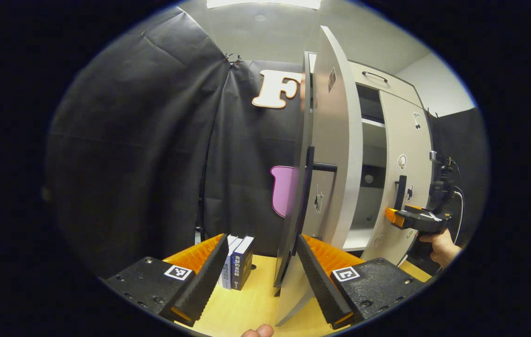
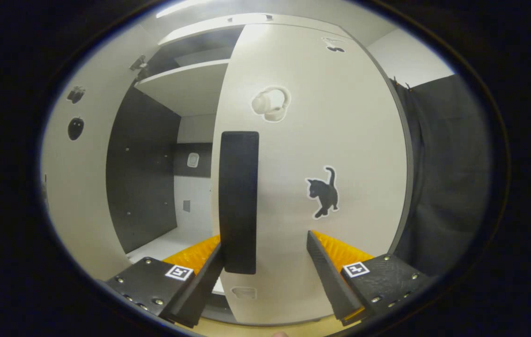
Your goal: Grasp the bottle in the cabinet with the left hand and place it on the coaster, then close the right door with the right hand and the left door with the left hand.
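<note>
The white cabinet's left door (image 1: 331,154) stands wide open and I see it edge-on, its black handle (image 1: 310,187) facing me. My left gripper (image 1: 261,281) is open, and the door's lower edge sits between its fingers without being pressed. In the left gripper view my right gripper (image 1: 403,219) is held by a hand (image 1: 441,245) against the right door (image 1: 408,154), close to the cabinet front. In the right gripper view my right gripper (image 2: 265,276) is open at the right door (image 2: 321,140), its left finger by the black handle (image 2: 239,201). The cabinet's inside (image 2: 186,93) shows a white shelf.
Two or three upright books (image 1: 237,264) stand on the wooden table (image 1: 247,309) left of the open door. Black cloth walls close the booth at left and behind. The left door's inner face (image 2: 73,187) stands at the left in the right gripper view.
</note>
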{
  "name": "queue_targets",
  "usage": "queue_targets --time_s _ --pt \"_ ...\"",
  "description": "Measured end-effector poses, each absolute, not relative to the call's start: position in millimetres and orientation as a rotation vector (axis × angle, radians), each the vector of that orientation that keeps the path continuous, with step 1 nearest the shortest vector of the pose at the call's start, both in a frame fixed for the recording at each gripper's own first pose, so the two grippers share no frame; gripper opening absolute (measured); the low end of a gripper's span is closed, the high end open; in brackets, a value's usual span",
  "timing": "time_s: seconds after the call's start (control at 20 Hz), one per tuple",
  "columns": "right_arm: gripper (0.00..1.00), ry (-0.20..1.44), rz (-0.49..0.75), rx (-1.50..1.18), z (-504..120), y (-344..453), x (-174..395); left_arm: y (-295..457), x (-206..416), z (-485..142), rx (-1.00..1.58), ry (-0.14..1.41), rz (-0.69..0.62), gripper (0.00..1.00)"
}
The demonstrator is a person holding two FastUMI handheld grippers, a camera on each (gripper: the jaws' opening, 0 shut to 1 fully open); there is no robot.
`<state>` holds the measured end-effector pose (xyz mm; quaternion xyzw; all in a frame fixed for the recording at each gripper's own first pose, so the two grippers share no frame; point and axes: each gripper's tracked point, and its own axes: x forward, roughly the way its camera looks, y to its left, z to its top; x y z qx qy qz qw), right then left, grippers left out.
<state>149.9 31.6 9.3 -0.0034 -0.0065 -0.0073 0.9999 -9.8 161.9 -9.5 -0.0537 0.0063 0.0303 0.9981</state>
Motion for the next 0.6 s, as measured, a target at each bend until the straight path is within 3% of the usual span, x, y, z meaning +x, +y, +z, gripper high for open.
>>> queue_targets --time_s 0.6 --pt "1.0 -0.014 0.058 -0.024 1.8 34.2 91.6 127.9 2.0 -12.8 -0.075 0.044 -0.044 0.93"
